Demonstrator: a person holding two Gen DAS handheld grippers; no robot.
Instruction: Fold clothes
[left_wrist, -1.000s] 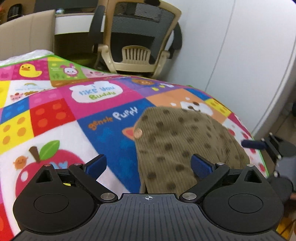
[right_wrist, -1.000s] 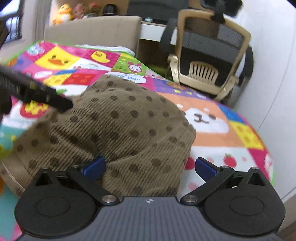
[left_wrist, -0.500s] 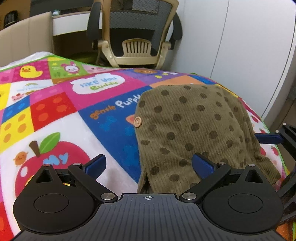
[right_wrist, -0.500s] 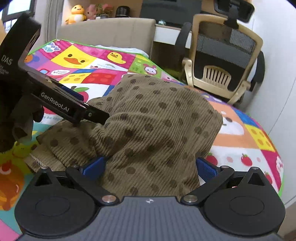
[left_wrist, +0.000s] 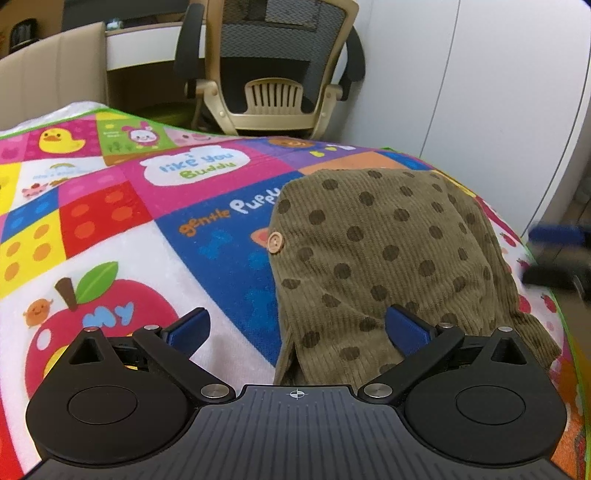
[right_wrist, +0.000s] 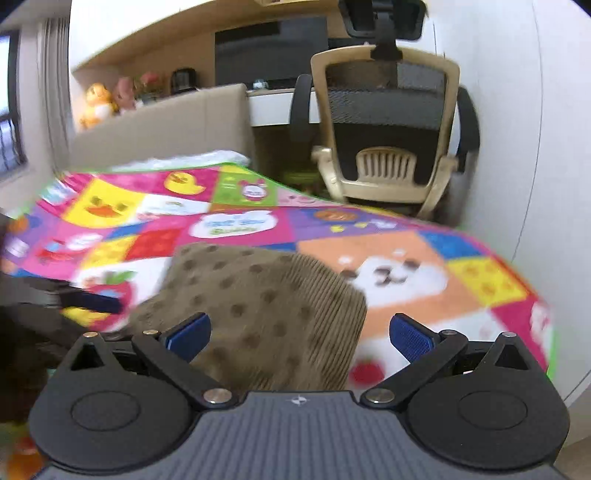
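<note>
Ahead of my left tongs (left_wrist: 295, 328) and right tongs (right_wrist: 299, 332), both released, the dotted corduroy garment (left_wrist: 388, 251) now lies doubled on the play mat (left_wrist: 122, 206), my right tongs having drawn back, suggesting a fold just laid.

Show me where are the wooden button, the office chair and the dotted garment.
wooden button (left_wrist: 274, 242), left wrist view, its centre.
office chair (left_wrist: 275, 96), left wrist view, the slatted lumbar support.
dotted garment (left_wrist: 388, 254), left wrist view, middle of the corduroy cloth.

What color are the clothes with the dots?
Olive-brown corduroy garment with darker brown dots, clearest in the left wrist view.
</note>
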